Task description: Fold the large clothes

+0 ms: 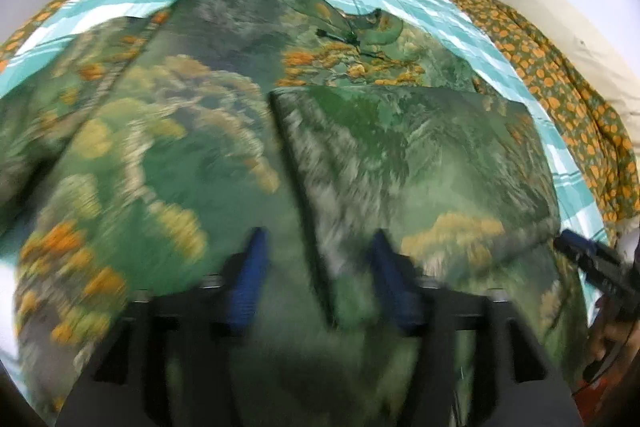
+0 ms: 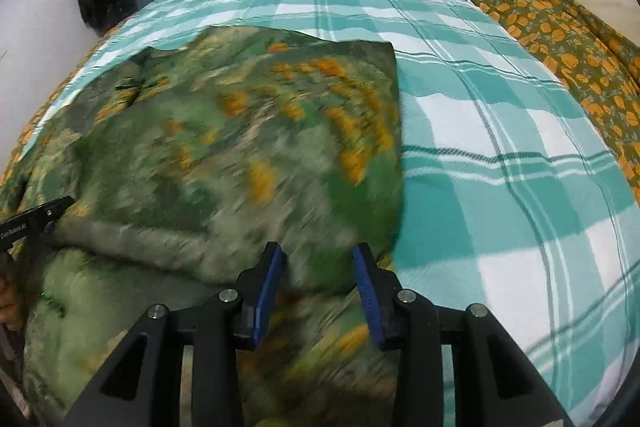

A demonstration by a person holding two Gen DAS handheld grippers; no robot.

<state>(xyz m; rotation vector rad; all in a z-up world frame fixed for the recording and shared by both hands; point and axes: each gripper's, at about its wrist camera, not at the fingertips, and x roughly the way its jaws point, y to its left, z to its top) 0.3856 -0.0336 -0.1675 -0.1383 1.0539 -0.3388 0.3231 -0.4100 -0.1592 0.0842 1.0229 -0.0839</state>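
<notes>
Green floral garment (image 1: 180, 147) blurs under your left gripper (image 1: 318, 247) and right gripper (image 2: 318, 259); both spread, pinching nothing; folded layers hide what lies beneath.

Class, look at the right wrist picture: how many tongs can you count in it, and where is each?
2. The right tongs are at bottom centre, above the green floral garment. The left tongs poke in at the left edge, only partly visible.

Left gripper (image 1: 318, 247): angled steeply downward, blue-padded jaws spread wide, nothing pinched between. Right gripper (image 2: 319, 259): likewise tilted down, jaws parted, narrower gap, pads gripping nothing. Part of a hand (image 2: 10, 297) at left frame edge, blurred
</notes>
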